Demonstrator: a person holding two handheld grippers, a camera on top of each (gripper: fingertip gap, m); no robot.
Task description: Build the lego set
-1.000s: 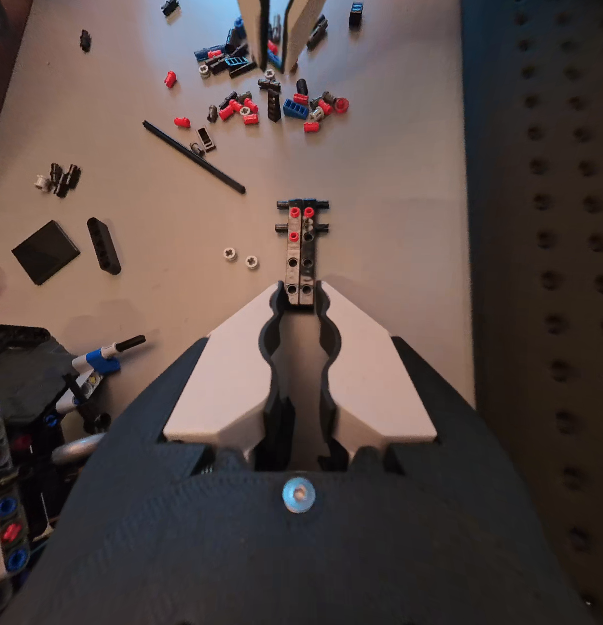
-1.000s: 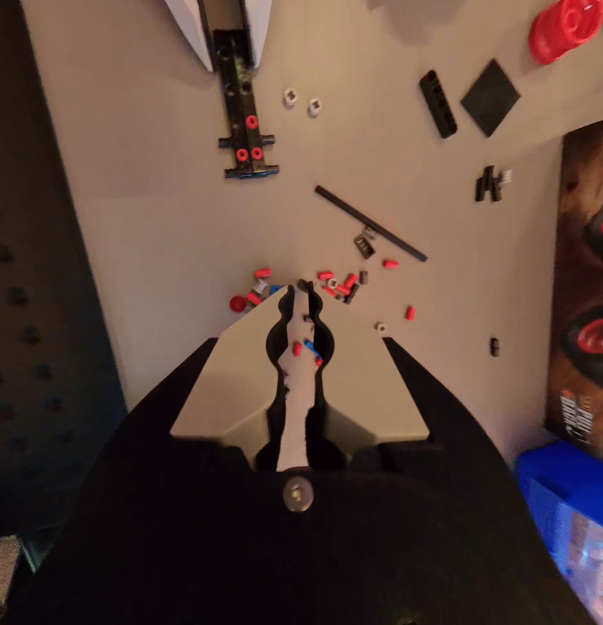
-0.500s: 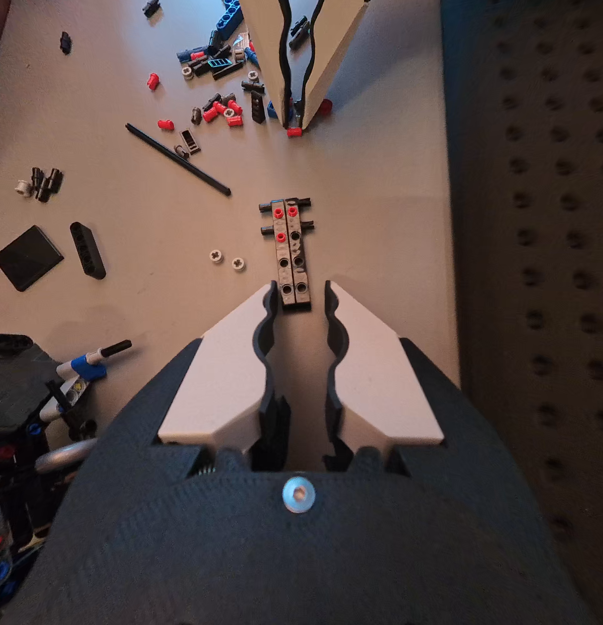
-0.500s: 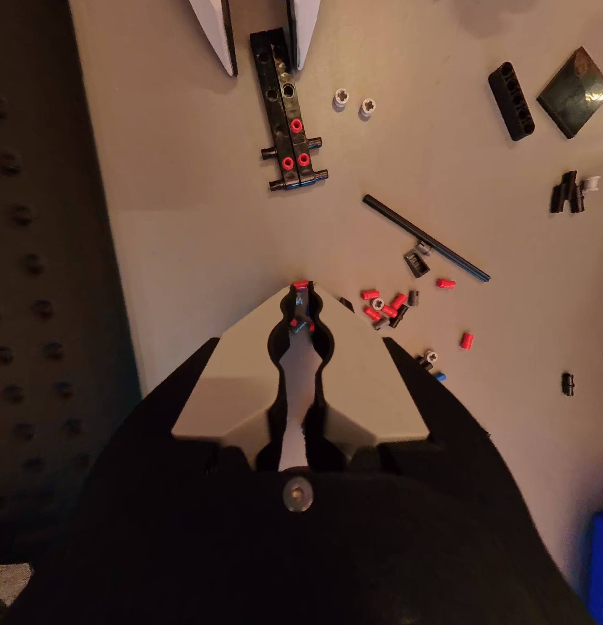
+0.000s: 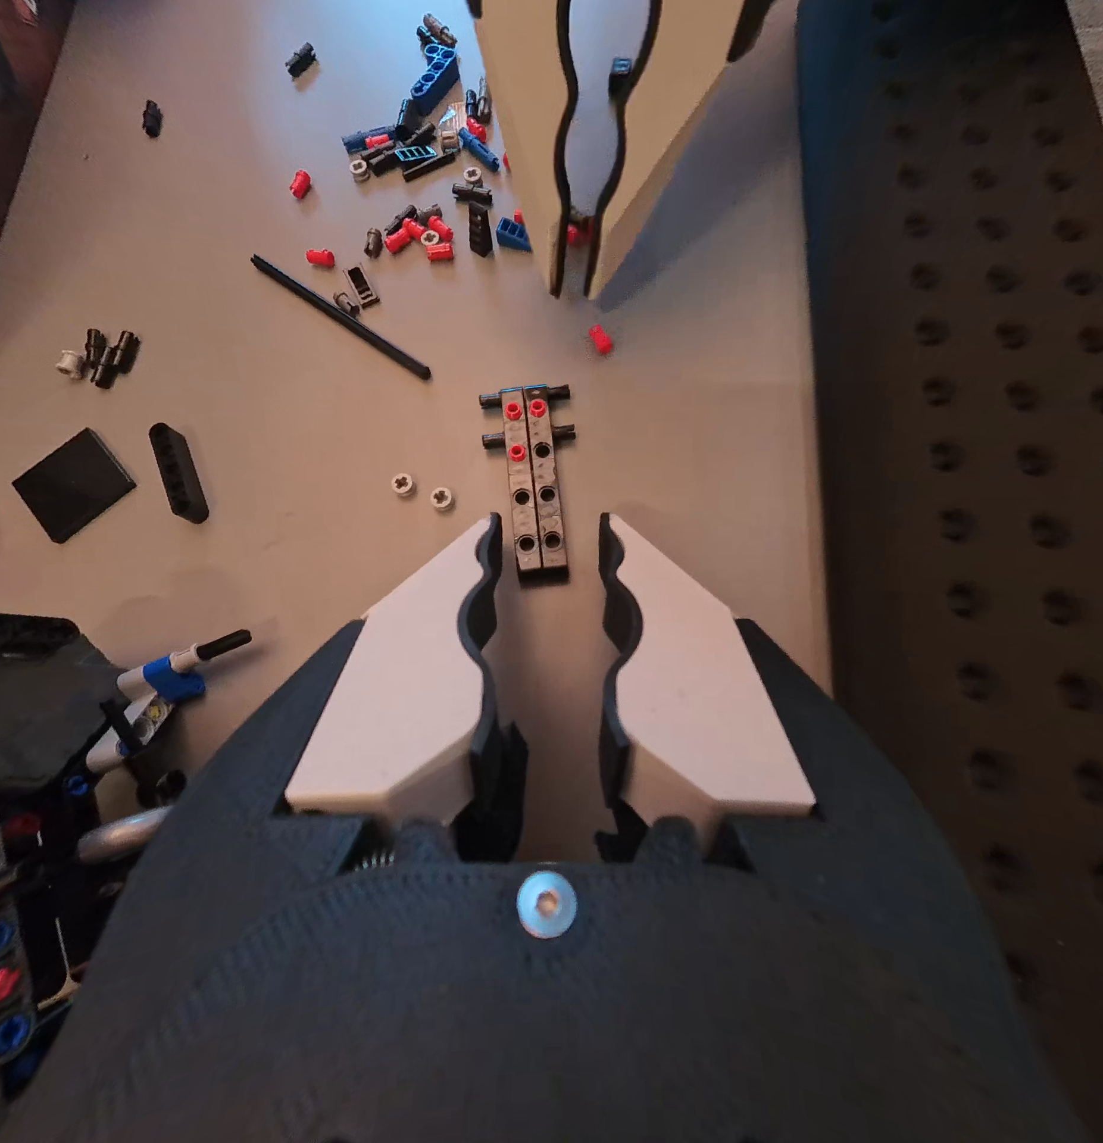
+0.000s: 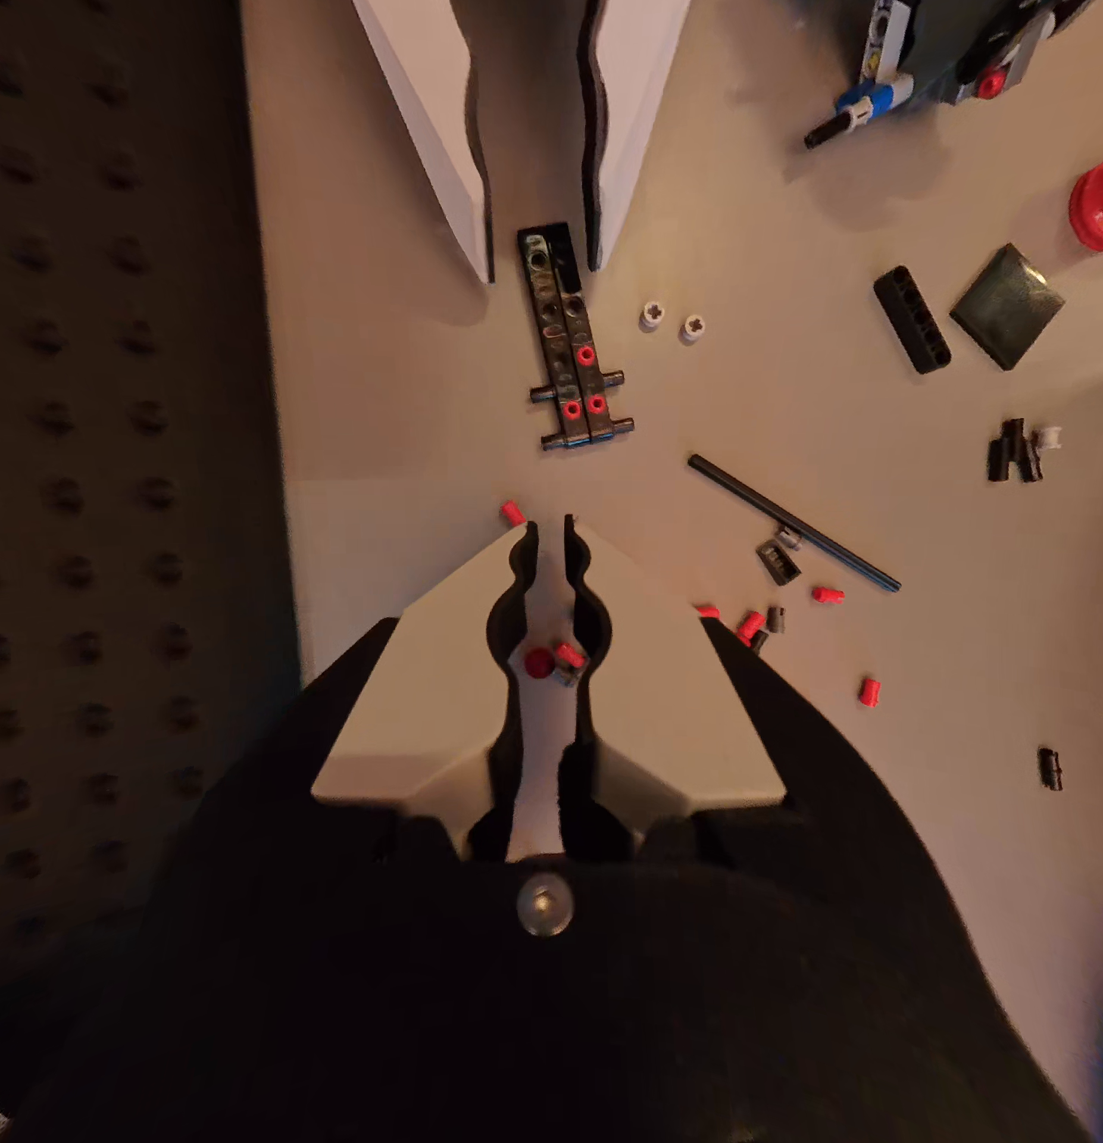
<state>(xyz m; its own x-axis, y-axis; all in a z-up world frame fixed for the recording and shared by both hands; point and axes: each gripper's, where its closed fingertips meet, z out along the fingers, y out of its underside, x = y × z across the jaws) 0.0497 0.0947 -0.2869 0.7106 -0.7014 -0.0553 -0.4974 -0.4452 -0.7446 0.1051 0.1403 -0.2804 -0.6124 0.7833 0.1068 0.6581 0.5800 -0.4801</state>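
Observation:
A black double beam assembly point(image 5: 537, 488) with three red pins and black side pins lies flat on the tan table point(image 5: 691, 433). My left gripper point(image 5: 547, 526) is open, and its fingertips straddle the beam's near end without touching it. The same beam shows in the right wrist view point(image 6: 567, 346), with the left gripper point(image 6: 539, 272) at its far end. My right gripper point(image 6: 550, 524) faces the beam from the other side, jaws nearly closed with a slim gap and nothing held; it also shows in the left wrist view point(image 5: 573, 287). A loose red pin point(image 6: 510, 512) lies beside its tip.
A pile of small red, black and blue pieces point(image 5: 425, 185) lies at the far side, with a long black axle point(image 5: 341, 315) near it. Two grey bushes point(image 5: 422, 490), a short black beam point(image 5: 177, 473) and a black panel point(image 5: 72, 485) lie left. A partly built model point(image 5: 41, 711) sits lower left, a dark perforated mat point(image 5: 969, 495) right. The grippers' ends are close to 8 cm from one another.
My left gripper has let go of the beam assembly and opened wide around it. My right gripper has moved out of the parts pile toward the beam, and a red pin now lies by its tip.

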